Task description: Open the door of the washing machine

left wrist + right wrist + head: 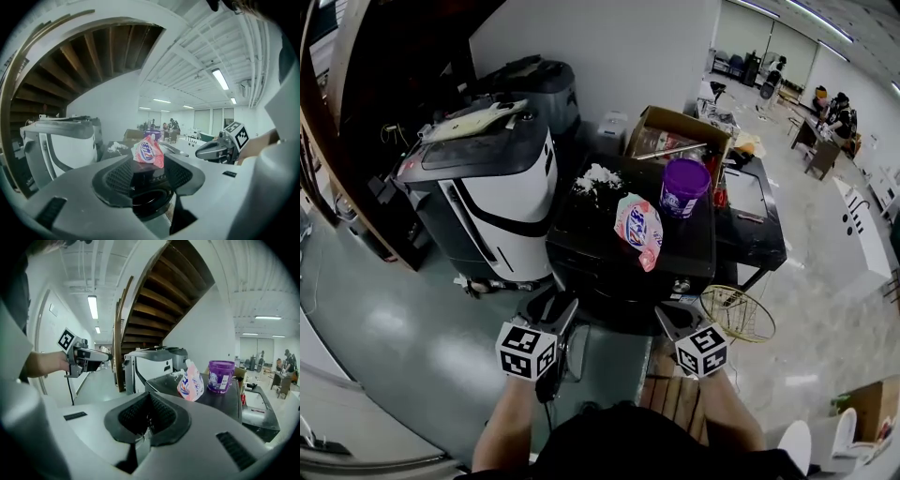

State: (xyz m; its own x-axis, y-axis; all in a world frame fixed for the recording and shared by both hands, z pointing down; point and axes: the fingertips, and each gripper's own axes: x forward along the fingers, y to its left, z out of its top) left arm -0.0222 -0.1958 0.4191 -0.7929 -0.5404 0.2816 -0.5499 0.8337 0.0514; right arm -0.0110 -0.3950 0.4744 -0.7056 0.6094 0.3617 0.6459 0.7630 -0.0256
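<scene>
The black front-loading washing machine [602, 231] stands in front of me; from this steep angle I cannot make out its door. On its top are a pink detergent bag [638, 230], a purple tub [685, 186] and some white powder [598, 176]. My left gripper [557, 317] hovers before the machine's front left, jaws partly open with nothing between them [149, 174]. My right gripper [671, 320] is at the front right, shut on nothing [149, 416]. Each gripper shows in the other's view, the right gripper [206, 151] and the left gripper [104, 354], both apart from the machine.
A white-and-black appliance [490, 192] stands close on the left, a grey one [534, 89] behind it. A cardboard box [677, 133] is behind the machine, a black unit [752, 220] to its right, a gold wire basket [739, 313] on the floor. Wooden stairs [159, 296] rise at left.
</scene>
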